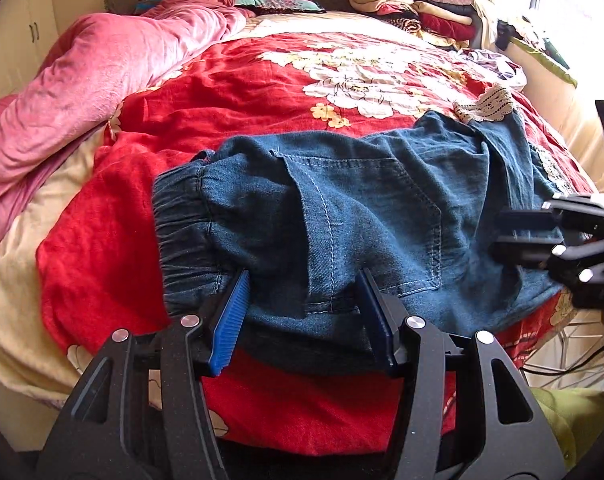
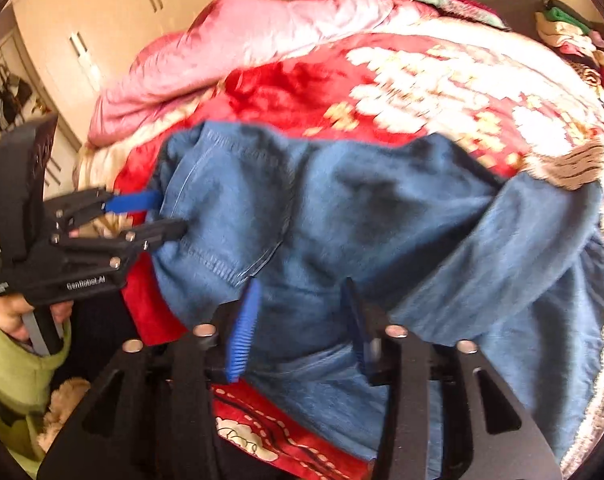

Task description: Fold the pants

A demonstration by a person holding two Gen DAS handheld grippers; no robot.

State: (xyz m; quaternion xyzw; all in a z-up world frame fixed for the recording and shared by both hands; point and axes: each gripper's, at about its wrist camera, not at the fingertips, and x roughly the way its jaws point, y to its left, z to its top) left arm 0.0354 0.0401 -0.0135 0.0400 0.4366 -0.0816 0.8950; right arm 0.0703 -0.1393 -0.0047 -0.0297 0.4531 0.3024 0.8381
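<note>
Blue denim pants [image 1: 362, 208] half-folded on red floral bedspread [image 1: 261, 80]. Left gripper [image 1: 302, 316] fingers spread, straddling near hem; right gripper [image 2: 302, 328] fingers spread, nothing pinched. Next: regrip edge, fold over again.

Pants [image 1: 362, 208]: matt blue denim, pale topstitching, gathered elastic waistband at 9 o'clock. Left gripper [image 1: 306, 316] and right gripper [image 2: 302, 328]: matt black plastic bodies with bright metal pins; the pads [image 1: 229, 320] are ribbed blue rubber-like material. Red floral blanket [image 1: 229, 92]: plush, slightly shiny cloth; pink quilt [image 1: 101, 80] at 10 o'clock: soft fleecy cloth.
</note>
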